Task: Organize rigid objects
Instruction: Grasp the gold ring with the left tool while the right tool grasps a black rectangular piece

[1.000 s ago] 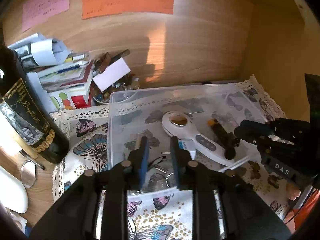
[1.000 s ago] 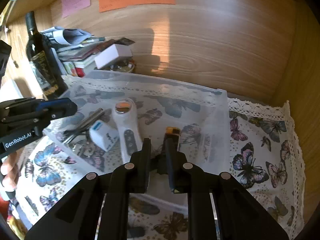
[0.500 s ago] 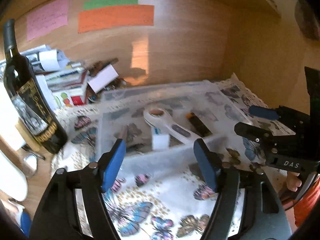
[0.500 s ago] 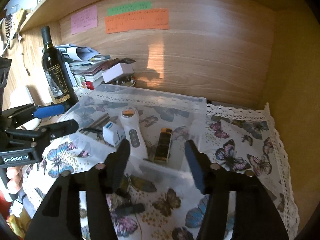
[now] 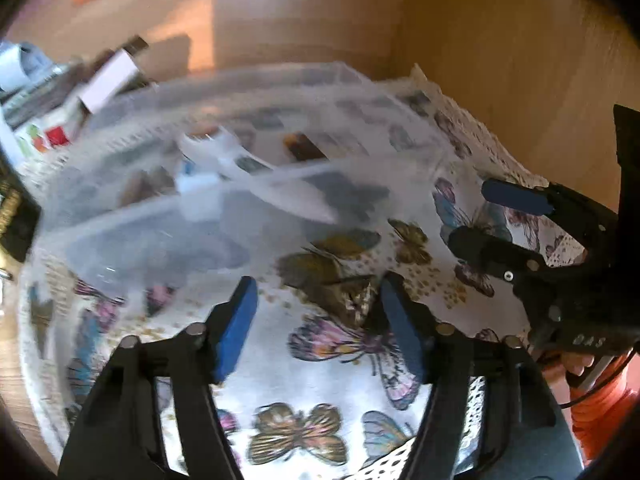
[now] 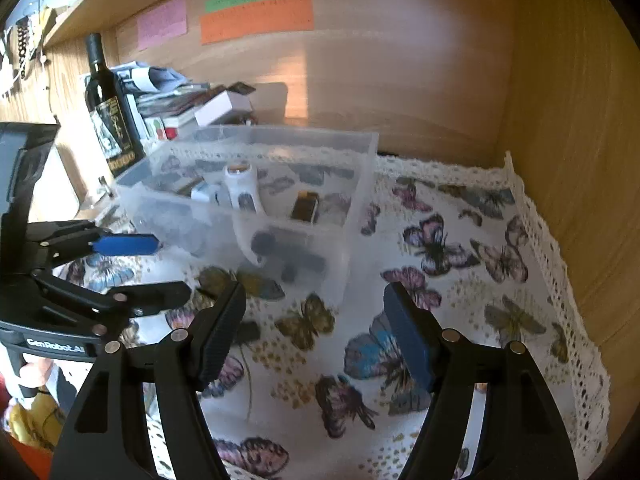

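Sorting step: appears finished, items lie in the clear box [image 6: 352, 216]
Left hand-held gripper [image 5: 316, 320]: spread apart, empty
Right hand-held gripper [image 6: 314, 330]: spread apart, empty
Next: find any stray item on the bench [image 6: 500, 320]

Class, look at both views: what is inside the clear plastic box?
Inside the box: a white handheld device, a small white block, and a dark amber-topped item. Dark shapes show through the frosted front wall but cannot be identified; the left corner is unclear.

Bare cloth [image 6: 460, 312] right of bin [image 6: 360, 184]
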`<state>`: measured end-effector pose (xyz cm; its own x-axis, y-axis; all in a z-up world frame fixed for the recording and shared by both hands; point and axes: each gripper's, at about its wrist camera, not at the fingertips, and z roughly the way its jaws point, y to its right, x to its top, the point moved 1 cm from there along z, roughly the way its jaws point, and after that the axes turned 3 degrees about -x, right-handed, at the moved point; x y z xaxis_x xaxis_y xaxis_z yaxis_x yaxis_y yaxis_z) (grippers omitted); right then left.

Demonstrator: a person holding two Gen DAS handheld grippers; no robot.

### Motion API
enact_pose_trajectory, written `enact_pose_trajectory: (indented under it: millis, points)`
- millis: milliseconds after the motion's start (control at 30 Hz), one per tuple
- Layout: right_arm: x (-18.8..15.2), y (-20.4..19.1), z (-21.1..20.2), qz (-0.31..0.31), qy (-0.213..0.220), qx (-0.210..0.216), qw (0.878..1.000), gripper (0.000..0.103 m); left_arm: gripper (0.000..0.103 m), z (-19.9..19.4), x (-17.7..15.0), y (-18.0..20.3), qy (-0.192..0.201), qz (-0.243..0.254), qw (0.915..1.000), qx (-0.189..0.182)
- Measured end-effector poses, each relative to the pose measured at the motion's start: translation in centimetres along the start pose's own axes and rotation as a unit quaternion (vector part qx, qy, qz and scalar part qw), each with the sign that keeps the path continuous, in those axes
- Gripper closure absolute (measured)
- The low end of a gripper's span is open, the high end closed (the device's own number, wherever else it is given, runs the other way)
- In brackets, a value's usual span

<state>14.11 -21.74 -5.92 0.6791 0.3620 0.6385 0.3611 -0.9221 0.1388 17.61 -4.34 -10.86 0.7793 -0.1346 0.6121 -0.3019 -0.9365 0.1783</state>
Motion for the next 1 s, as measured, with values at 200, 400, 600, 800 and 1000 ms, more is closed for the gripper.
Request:
enact_pose_trajectory:
  millis: [200, 400, 600, 800, 1000]
  points:
    - [-1.4, -0.3, 0.9, -0.003, -0.024, 0.011, 1.0, 0.034, 0.071, 1.8, -0.3, 0.5, -0.024, 0.002, 0.9996, -0.017]
    - [-1.5, -2.4, 2.0, -0.025, -0.043, 0.041, 0.998, 0.034, 0.072, -0.5, -0.8, -0.3, 0.011, 0.001, 0.9999, -0.005]
    - [-1.5, -5.1, 3.6, -0.065, -0.069, 0.06, 0.994, 0.034, 0.072, -3.2, -1.7, -2.0, 0.037, -0.004, 0.9991, 0.02]
    - [-1.7, -5.8, 4.6, -0.08, -0.087, 0.059, 0.991, 0.061, 0.072, -4.7, -2.7, -3.4, 0.049, -0.013, 0.9983, 0.029]
    - [-1.0, -5.4, 3.6, -0.055, -0.061, 0.051, 0.995, 0.061, 0.072, -5.5, -2.4, -3.7, 0.068, -0.019, 0.9971, 0.03]
